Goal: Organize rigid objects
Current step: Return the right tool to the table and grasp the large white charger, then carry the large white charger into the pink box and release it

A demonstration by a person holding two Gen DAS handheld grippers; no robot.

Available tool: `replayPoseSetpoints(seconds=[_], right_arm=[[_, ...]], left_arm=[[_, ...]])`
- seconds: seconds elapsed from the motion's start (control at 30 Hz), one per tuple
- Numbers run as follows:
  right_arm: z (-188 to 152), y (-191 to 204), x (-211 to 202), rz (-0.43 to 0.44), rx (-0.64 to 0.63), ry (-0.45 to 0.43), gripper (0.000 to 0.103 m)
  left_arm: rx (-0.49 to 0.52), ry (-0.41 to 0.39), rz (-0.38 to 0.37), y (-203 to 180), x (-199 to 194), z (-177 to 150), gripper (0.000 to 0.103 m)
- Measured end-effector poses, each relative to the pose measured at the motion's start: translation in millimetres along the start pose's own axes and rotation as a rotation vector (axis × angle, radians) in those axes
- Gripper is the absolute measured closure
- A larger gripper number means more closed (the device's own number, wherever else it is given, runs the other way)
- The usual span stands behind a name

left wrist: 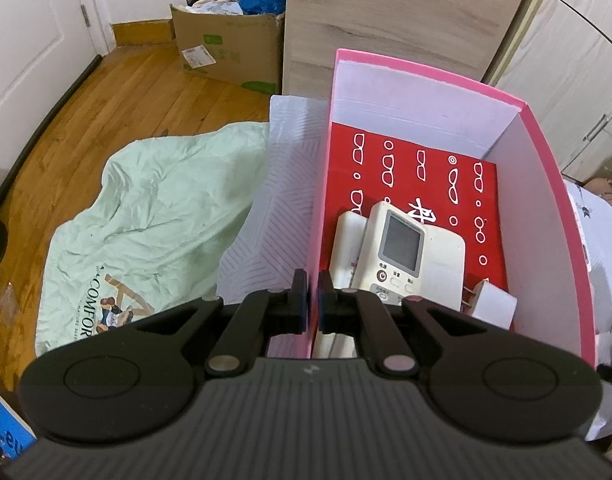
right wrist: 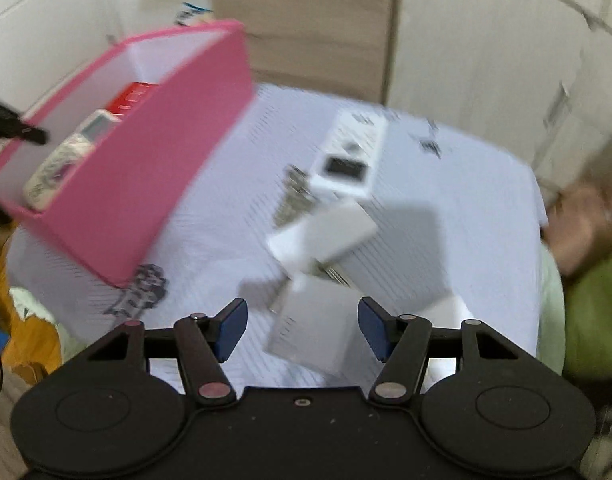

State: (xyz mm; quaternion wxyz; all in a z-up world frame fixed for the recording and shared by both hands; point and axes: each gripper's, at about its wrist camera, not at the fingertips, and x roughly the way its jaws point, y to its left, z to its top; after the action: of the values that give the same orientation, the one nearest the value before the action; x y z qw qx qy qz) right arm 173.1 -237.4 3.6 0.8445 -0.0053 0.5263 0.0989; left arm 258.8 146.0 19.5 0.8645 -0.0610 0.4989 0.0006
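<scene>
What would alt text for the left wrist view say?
The left tongs, shut on the near wall of a pink box, look down at a white remote control lying inside on a red card; pale green cloth covers the wood floor at left.

Storage box [right wrist: 146, 184] sits at ten o'clock on the tabletop [right wrist: 466, 184], with two remote controls [left wrist: 402, 248] side by side inside it, plug adapter [left wrist: 492, 304] at their four o'clock. Loose chargers [right wrist: 326, 236] cluster at center, remote [right wrist: 346, 160] behind them.

Motion blur smears the white boxes [right wrist: 326, 236] on the table, and the remote's [left wrist: 406, 252] lower buttons sit hidden behind the left claw [left wrist: 313, 300].
</scene>
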Motion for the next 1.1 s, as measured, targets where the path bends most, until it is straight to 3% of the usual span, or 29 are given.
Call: replayPoseSetpoints(seconds=[0.13, 0.47, 0.63, 0.97, 1.1], right_arm=[[-7, -8, 15, 0.022, 0.035, 0.066, 0.036], [-2, 5, 20, -0.024, -0.053, 0.011, 0.042], [-4, 3, 15, -0.024, -0.048, 0.009, 0.044], [0, 4, -2, 0.018, -0.042, -0.089, 0.044], [2, 10, -19, 0.07, -0.043, -0.169, 0.044]], left_arm=[[-0.001, 0.008, -0.001, 1, 0, 2, 0.099], [0.051, 0.029, 0.001, -1, -1, 1, 0.098], [0.013, 0.036, -0.016, 4, -2, 4, 0.098], [0.012, 0.02, -0.016, 3, -4, 1, 0.099], [-0.002, 0.013, -0.017, 4, -5, 0, 0.099]])
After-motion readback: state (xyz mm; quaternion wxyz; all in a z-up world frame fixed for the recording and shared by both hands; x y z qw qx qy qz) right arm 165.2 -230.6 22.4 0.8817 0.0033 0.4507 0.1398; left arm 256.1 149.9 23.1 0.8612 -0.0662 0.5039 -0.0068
